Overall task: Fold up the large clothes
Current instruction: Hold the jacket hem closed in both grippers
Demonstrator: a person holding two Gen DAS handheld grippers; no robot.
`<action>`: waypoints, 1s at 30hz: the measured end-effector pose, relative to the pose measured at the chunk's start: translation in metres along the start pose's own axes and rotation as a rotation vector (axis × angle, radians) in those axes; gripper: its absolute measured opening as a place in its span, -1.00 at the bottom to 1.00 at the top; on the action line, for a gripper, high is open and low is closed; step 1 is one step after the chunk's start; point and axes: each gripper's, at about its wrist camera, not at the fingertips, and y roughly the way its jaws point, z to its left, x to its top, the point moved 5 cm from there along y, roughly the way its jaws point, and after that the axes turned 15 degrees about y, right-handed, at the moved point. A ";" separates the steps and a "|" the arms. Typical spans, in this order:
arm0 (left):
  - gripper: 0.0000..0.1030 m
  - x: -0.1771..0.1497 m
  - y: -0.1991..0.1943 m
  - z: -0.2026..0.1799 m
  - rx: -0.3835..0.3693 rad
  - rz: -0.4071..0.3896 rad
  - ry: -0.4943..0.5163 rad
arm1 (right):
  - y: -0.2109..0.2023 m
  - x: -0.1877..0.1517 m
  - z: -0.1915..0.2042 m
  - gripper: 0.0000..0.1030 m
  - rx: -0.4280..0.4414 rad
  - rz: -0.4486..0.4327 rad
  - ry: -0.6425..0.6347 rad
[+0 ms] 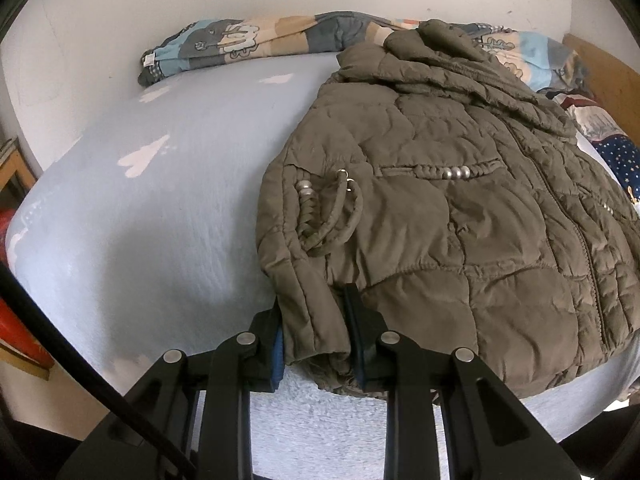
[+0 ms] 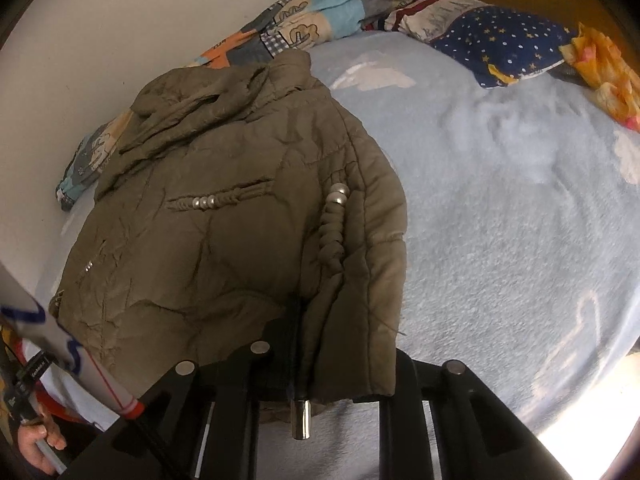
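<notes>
An olive-brown quilted jacket (image 1: 460, 220) (image 2: 220, 240) lies front up on the light blue bed sheet (image 1: 160, 220) (image 2: 500, 200), collar toward the wall. Both sleeves are folded in along the jacket's sides. In the left wrist view my left gripper (image 1: 314, 320) is shut on the cuff of the sleeve at the jacket's left edge, a blue pad on either side of it. My right gripper (image 2: 344, 360) is shut on the other sleeve's cuff, which drapes over and hides its fingertips. A metal cord toggle (image 2: 302, 420) hangs below that cuff.
A folded patchwork quilt (image 1: 240, 44) (image 2: 320, 4) lies along the white wall behind the jacket. A star-print pillow (image 2: 500, 44) and an orange cloth (image 2: 600, 64) sit by the wooden headboard (image 1: 600, 76). A person's hand (image 2: 36, 448) shows at bottom left.
</notes>
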 end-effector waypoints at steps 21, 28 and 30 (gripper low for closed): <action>-0.31 -0.004 0.013 -0.001 0.012 0.011 -0.029 | 0.012 -0.001 -0.016 -0.48 0.065 0.058 0.133; -0.44 -0.002 0.007 -0.005 0.047 -0.014 0.023 | 0.002 -0.002 -0.014 -0.61 0.070 0.028 0.109; -0.44 -0.003 0.008 -0.006 0.059 -0.017 0.027 | 0.001 -0.003 -0.013 -0.62 0.067 0.025 0.104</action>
